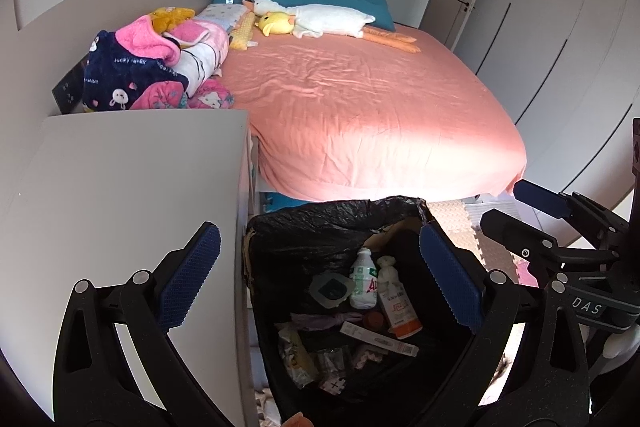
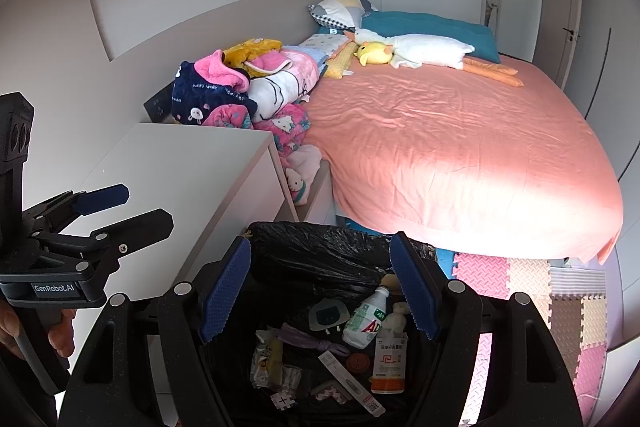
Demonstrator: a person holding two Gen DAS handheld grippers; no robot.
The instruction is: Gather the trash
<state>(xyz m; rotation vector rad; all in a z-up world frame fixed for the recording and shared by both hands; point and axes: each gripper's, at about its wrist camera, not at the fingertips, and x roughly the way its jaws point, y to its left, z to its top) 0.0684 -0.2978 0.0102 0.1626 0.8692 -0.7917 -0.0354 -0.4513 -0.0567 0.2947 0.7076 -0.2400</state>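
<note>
Trash bin (image 1: 304,227) bottom edge cropped.

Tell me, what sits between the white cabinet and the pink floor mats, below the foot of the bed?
A trash bin lined with a black bag, holding a small white bottle and other litter. The right wrist view shows it best, with the cabinet left and mats right.

Both grippers hanging open, side by side, nothing held.
Left gripper (image 1: 316,275) is pointing forward and down, blue pads spread wide; right gripper (image 2: 320,287) is doing likewise just to its right, fingers equally parted. A bare hand (image 2: 60,331) is gripping the left gripper's handle, seen from the right wrist view.
</note>
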